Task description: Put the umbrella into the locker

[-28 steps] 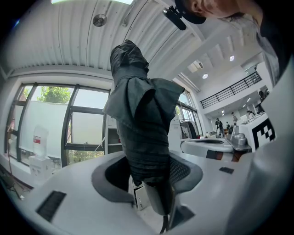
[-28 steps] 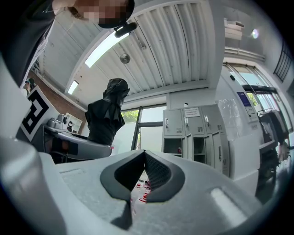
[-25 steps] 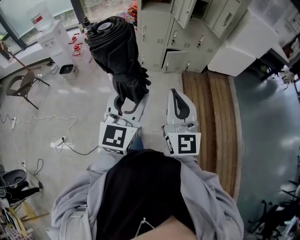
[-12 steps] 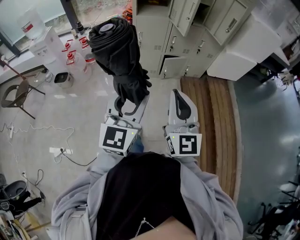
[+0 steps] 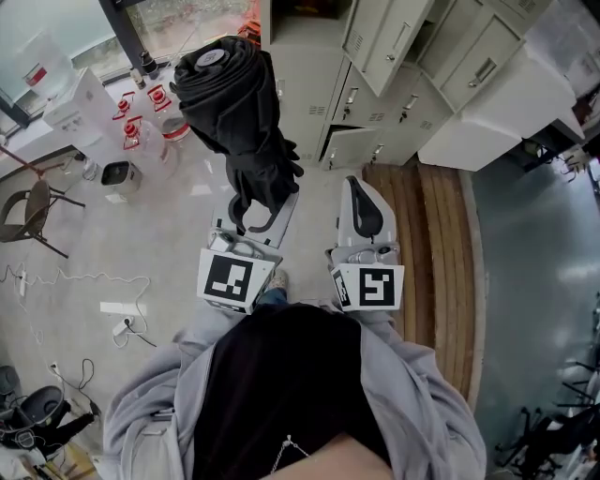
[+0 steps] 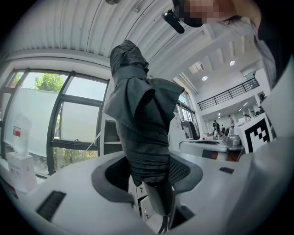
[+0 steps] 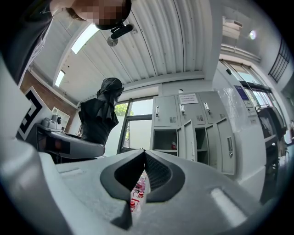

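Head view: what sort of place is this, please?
Probably a locker corner of an office or workshop: a bank of grey metal lockers, some with open doors, a large window, and water bottles standing below it.

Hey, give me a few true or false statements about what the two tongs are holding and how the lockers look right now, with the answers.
1. The left tongs grip the umbrella. True.
2. The umbrella is opened out. False: it is folded up and stands upright in the left tongs.
3. The right tongs hold a bottle. False: they are shut with nothing between them.
4. Some doors of the lockers stand open. True.
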The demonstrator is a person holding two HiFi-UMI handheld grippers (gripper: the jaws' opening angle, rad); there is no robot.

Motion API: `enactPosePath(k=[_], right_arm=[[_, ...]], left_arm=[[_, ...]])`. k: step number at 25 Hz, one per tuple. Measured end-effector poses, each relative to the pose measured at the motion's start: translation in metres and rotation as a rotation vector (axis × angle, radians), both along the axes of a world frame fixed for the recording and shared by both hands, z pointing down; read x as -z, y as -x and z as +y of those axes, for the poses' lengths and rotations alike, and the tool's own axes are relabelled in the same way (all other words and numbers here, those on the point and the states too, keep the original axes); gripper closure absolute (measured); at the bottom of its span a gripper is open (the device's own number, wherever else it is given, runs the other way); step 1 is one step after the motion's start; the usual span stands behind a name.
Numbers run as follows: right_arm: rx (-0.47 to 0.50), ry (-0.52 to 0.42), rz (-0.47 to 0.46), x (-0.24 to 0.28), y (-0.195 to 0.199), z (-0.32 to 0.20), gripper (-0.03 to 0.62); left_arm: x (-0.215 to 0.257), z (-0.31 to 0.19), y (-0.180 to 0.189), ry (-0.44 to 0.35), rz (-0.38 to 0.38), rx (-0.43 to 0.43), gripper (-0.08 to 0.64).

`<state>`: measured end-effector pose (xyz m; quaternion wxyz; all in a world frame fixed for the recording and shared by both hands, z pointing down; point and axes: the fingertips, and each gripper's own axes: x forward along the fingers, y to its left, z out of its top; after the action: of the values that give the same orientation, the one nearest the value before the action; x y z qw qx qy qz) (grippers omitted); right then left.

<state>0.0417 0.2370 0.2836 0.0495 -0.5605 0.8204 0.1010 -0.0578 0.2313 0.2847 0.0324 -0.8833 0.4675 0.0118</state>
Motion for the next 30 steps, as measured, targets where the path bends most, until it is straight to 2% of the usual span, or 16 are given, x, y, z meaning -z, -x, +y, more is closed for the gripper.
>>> enactPosePath(k=[9, 16, 30], right_arm=[[-0.043, 0.018, -0.009, -0.014, 0.011, -0.072, 0.589], [-0.068, 0.049, -0.014, -0.027, 0.010, -0.095, 0.589], [-0.042, -0.012, -0.018, -0.013, 0.014, -0.157, 0.589]], left_arm=[[-0.013, -0.072, 0.009, 0.020, -0.006, -0.058, 0.367], [-0.022, -0.099, 0.010, 0.038, -0.004, -0.072, 0.367], [-0.020, -0.154, 0.007, 0.011, -0.005, -0.097, 0.367]])
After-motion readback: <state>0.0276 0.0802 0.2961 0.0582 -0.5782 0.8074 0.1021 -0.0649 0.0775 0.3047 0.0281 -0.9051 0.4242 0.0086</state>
